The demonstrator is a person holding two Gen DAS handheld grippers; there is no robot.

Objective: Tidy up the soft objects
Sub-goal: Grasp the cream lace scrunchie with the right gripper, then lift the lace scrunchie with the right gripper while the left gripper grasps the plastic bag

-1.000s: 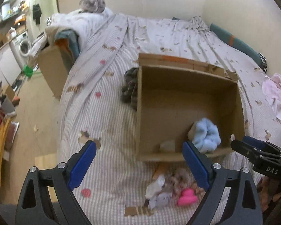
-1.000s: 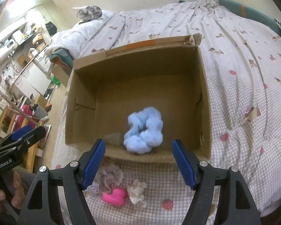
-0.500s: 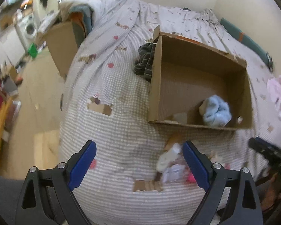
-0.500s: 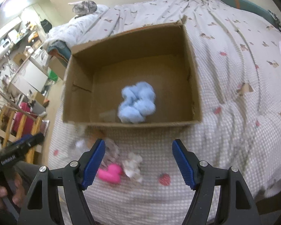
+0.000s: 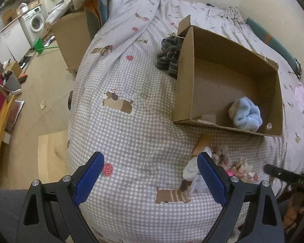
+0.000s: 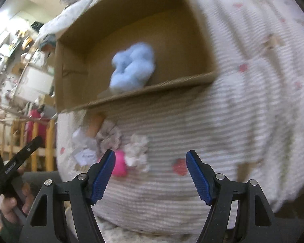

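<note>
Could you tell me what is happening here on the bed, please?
A person holding two grippers is sorting soft items into a cardboard box on the bed. One fluffy blue item already lies inside. The left gripper and right gripper are both open and empty, above a small pile in front of the box, including a pink piece and a white piece.

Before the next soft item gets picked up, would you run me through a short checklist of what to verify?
1. Right gripper open, empty: ok.
2. Left gripper open, empty: ok.
3. Cardboard box has room beside the blue fluffy item: ok.
4. Pink item in reach, at the right gripper's left fingertip: ok.
5. Right wrist view sharp enough to aim: not ok, blurred.
</note>
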